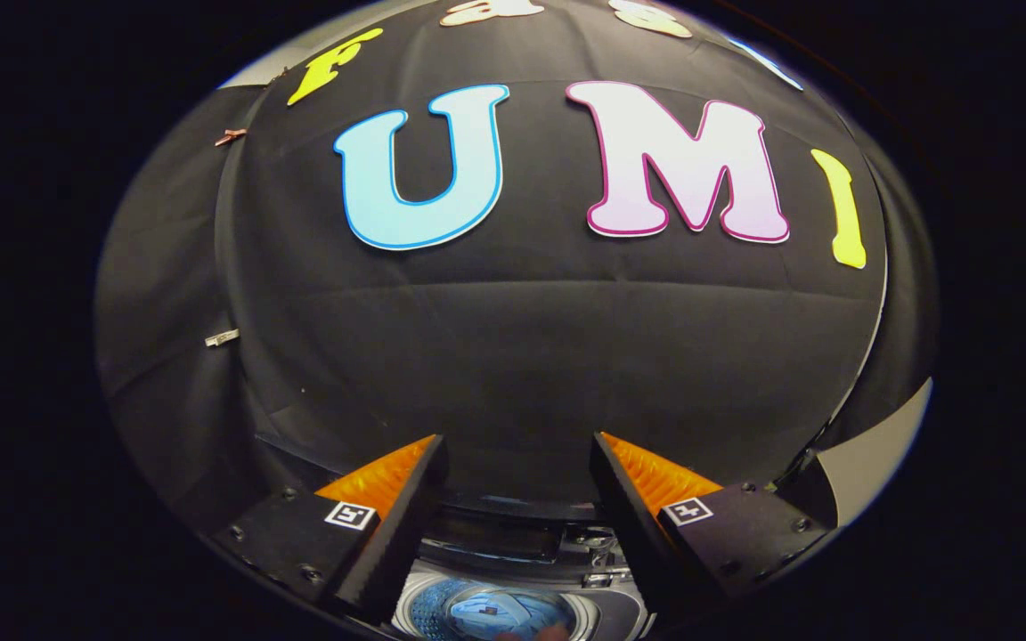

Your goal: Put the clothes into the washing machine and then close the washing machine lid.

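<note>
Tongs (517,454) held high and spread wide, nothing between the two fingers, nothing touched by either one. Ribbed, sawtooth-looking pads (388,476) on the inner faces, wedge-shaped finger bodies with flat matte tops, small screws, and one square printed marker on each. Empty gap between the fingers, with the black cloth wall (522,356) behind it.

Below and between the fingers, a washing machine (513,570) seen from above, top-loading, lid up so that the round mouth stands uncovered. Smooth pale rim around the mouth, darker glossy panel along the back edge toward the wall, some small metal parts near the right rear corner, too small to tell what kind. Inside the drum (428,610), shiny perforated metal wall, curved and reflecting light. In the drum already, clothes (500,614), soft bluish fabric lying crumpled in folds; shape of single garments not possible to tell. At the very near edge of the mouth a small reddish spot, too cut off to tell what.

Wall cloth matte and woven, with soft horizontal creases, held by small clips (222,337) at the left seam. To the right of the machine, a pale flat panel (869,463) with a straight edge. Free room above the machine on all sides of the fingers
</note>
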